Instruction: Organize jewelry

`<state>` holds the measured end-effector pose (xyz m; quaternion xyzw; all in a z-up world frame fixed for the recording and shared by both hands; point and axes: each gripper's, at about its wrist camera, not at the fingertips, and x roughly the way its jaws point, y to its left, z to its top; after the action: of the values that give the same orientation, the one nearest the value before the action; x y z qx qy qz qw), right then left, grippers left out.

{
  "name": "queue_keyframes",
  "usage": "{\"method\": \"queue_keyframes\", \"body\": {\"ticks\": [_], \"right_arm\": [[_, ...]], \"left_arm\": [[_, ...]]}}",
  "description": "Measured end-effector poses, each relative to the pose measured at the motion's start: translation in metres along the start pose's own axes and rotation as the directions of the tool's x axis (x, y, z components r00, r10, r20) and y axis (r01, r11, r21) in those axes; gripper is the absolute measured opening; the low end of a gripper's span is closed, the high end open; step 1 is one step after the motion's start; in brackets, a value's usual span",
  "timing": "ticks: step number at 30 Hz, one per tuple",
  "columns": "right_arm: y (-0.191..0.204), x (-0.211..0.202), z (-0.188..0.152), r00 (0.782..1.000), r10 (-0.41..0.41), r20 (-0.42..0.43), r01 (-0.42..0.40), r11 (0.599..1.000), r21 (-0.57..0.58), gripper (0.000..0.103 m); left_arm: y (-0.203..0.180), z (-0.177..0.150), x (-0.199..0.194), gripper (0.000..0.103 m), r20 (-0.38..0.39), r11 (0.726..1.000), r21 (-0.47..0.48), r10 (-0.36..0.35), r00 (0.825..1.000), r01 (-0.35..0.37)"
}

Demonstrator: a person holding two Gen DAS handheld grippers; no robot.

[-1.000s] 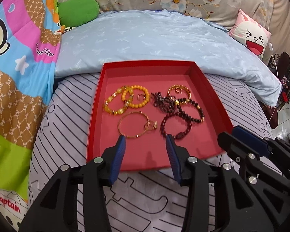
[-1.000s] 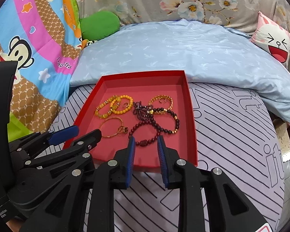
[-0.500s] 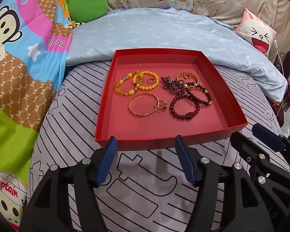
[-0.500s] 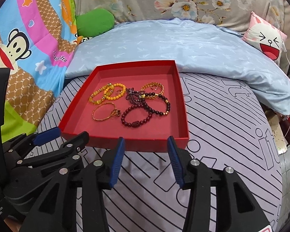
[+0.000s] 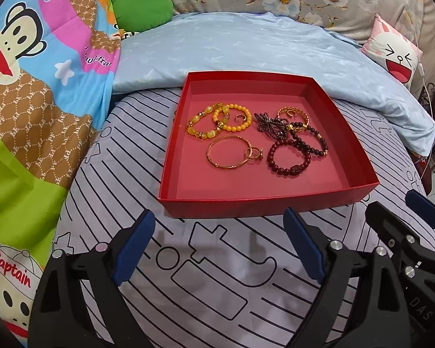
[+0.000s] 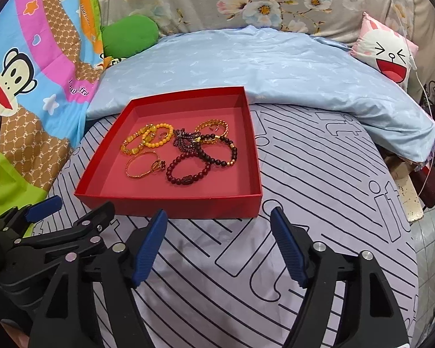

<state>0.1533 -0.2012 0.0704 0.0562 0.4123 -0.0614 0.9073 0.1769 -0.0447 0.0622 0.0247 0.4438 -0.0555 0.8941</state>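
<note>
A red tray [image 5: 319, 200] [image 6: 217, 206] lies on the striped bed cover. It holds yellow bead bracelets [image 5: 217, 121] [image 6: 148, 139], a gold bangle [image 5: 229, 155] [image 6: 139, 165] with rings, dark red bead bracelets [image 5: 290, 159] [image 6: 188, 169] and a gold chain bracelet [image 5: 293, 114]. My left gripper [image 5: 219, 249] is open and empty, hovering in front of the tray's near wall. My right gripper [image 6: 219, 249] is open and empty, also in front of the tray. Each gripper shows at the edge of the other's view.
A light blue quilt [image 5: 246, 46] lies folded behind the tray. A green cushion [image 5: 143, 8] and a cartoon-monkey blanket [image 5: 29, 72] are at left. A white-and-pink face pillow [image 5: 391, 49] is at right, by the bed's edge.
Both grippers have drawn back from over the tray towards me and their jaws have opened wider. The jewelry in the tray has not moved.
</note>
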Motion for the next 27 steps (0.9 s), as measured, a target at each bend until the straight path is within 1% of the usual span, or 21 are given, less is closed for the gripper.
{"method": "queue_keyframes", "body": {"ticks": [2,6,12,17,18,19,20,27], "right_arm": [[-0.0013,-0.0008,0.0013,1.0,-0.007,0.001,0.007,1.0,0.003,0.079],[-0.0023,-0.0009,0.0017,1.0,-0.024,0.004,0.024,1.0,-0.002,0.083],[-0.0032,0.0012,0.0024,1.0,-0.023,-0.003,0.023,1.0,0.003,0.084],[-0.0054,0.0024,0.0031,1.0,-0.016,-0.004,0.016,1.0,0.014,0.087],[-0.0063,0.0028,0.0033,1.0,-0.013,-0.007,0.013,1.0,0.018,0.089],[-0.0071,0.0029,0.0034,1.0,-0.011,-0.006,0.011,1.0,0.022,0.097],[-0.0076,0.0033,0.0035,1.0,-0.006,-0.006,0.007,1.0,0.026,0.097],[-0.0075,0.0048,0.0022,1.0,-0.01,-0.006,0.01,1.0,0.029,0.097]], "left_arm": [[0.0021,0.0007,-0.0008,0.09,-0.001,1.0,-0.007,0.003,1.0,-0.003],[0.0034,0.0004,-0.0009,0.091,-0.001,1.0,-0.011,0.001,1.0,-0.001],[0.0034,0.001,0.0002,0.091,-0.005,1.0,-0.01,0.001,1.0,-0.001],[0.0035,0.0012,0.0007,0.091,-0.006,1.0,-0.012,0.002,1.0,-0.002],[0.0037,0.0012,0.0012,0.091,-0.006,1.0,-0.015,0.006,1.0,-0.006],[0.0044,0.0014,0.0017,0.091,-0.006,1.0,-0.018,0.006,1.0,-0.006],[0.0051,0.0017,0.0027,0.092,-0.009,1.0,-0.022,-0.001,1.0,0.001],[0.0043,0.0008,0.0053,0.092,-0.009,1.0,-0.019,0.011,1.0,-0.011]]}}
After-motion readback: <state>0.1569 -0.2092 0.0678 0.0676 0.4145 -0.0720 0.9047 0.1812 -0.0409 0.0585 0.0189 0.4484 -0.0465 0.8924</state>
